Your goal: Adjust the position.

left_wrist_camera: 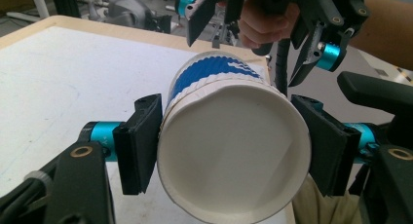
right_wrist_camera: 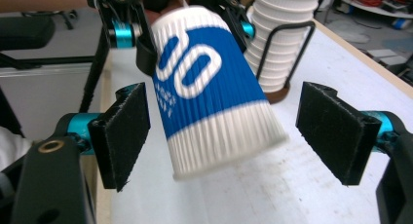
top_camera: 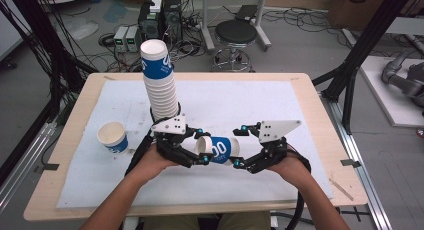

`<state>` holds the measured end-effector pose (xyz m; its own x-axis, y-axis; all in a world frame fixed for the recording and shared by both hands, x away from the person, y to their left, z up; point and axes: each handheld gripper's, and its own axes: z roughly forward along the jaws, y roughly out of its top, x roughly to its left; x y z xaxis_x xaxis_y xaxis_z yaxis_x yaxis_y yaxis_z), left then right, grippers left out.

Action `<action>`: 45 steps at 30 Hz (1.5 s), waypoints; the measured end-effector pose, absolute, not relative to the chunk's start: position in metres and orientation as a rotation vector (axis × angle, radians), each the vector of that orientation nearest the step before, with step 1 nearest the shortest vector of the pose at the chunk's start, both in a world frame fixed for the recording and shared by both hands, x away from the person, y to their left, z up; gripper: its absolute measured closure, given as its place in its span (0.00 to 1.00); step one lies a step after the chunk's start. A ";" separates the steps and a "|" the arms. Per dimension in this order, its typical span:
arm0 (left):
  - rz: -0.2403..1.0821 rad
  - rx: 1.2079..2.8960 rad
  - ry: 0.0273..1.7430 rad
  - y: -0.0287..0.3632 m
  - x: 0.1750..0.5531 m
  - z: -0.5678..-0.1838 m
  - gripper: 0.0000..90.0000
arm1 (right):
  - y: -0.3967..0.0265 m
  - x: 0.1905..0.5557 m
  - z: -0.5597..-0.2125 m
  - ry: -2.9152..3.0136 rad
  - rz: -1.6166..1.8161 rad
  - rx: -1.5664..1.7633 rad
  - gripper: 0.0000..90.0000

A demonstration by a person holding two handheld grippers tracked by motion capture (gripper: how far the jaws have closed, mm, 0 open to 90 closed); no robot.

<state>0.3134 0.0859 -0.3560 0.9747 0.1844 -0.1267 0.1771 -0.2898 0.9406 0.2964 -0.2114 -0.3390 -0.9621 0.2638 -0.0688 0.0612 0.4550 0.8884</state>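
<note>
Cup (top_camera: 219, 150) held sideways above mat (top_camera: 300, 140), clamped near its rim by left gripper (top_camera: 199, 147); right gripper (top_camera: 239, 146) spread wide around its base, not touching. One cup (top_camera: 113, 138) already out; stack (top_camera: 161, 85) mostly left.

Bench (top_camera: 70, 155): pale wood, white sheet (top_camera: 260, 110) over its top.
Floor (top_camera: 300, 45): grey, cables strewn behind the bench.
Stool (top_camera: 235, 35): black, round, behind the bench.
Computer towers (top_camera: 160, 20): left of the stool.

A lab or workshop: black frame posts (top_camera: 367, 37) flank the surface (top_camera: 75, 140), with cables (top_camera: 112, 60), computer towers (top_camera: 160, 17), a stool (top_camera: 235, 35) and cardboard boxes (top_camera: 357, 5) on the floor.
</note>
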 end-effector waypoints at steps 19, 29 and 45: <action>0.088 1.760 0.304 0.104 0.308 -0.369 0.34 | -0.239 0.290 -0.366 2.388 1.574 0.466 0.23; 0.108 1.738 0.305 0.110 0.305 -0.371 0.33 | -0.252 0.287 -0.377 2.331 1.591 0.533 0.23; 0.115 1.731 0.304 0.109 0.306 -0.369 0.33 | -0.257 0.285 -0.379 2.319 1.583 0.539 0.23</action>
